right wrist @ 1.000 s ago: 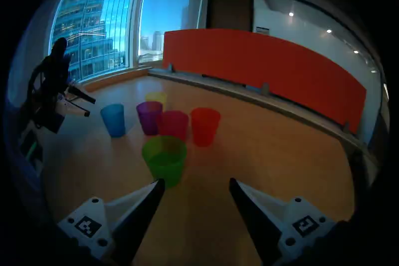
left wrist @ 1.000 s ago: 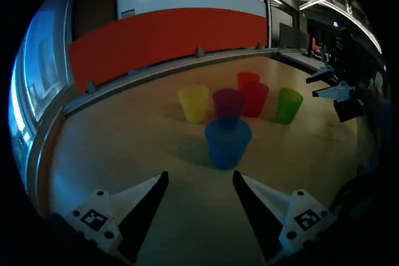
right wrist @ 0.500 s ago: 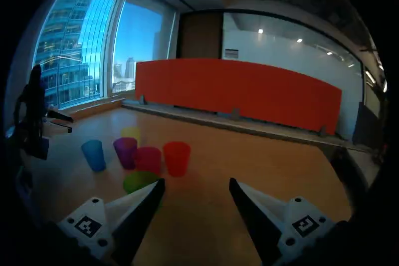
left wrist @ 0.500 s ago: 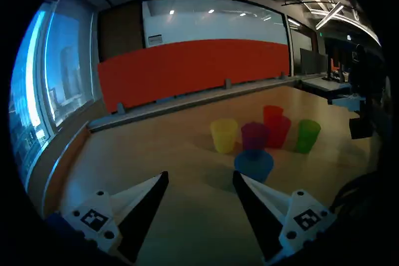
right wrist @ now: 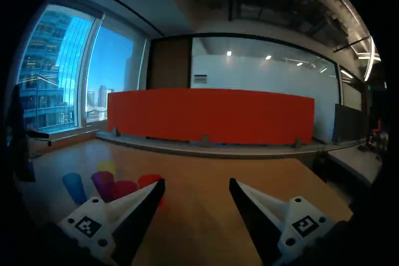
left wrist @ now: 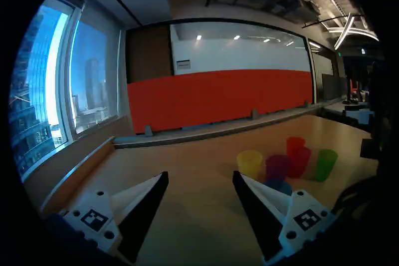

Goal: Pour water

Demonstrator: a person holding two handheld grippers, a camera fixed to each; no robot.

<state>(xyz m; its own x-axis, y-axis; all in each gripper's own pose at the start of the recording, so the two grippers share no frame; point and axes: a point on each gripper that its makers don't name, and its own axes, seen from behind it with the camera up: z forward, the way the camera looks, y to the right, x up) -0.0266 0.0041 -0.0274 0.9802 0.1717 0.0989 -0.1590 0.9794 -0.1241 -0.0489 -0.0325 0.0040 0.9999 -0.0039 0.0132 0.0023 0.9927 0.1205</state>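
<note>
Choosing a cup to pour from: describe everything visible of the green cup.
The green cup looks like translucent plastic, a tapered tumbler, wider at its open rim. It stands upright on the wooden table, at the right end of the cup cluster in the left gripper view, close beside a red cup. Its contents cannot be told.

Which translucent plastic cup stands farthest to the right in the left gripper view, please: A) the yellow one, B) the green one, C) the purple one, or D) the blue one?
B: the green translucent plastic cup stands at the right end of the cluster on the wooden table, while the yellow translucent plastic cup is at the left end.
</note>
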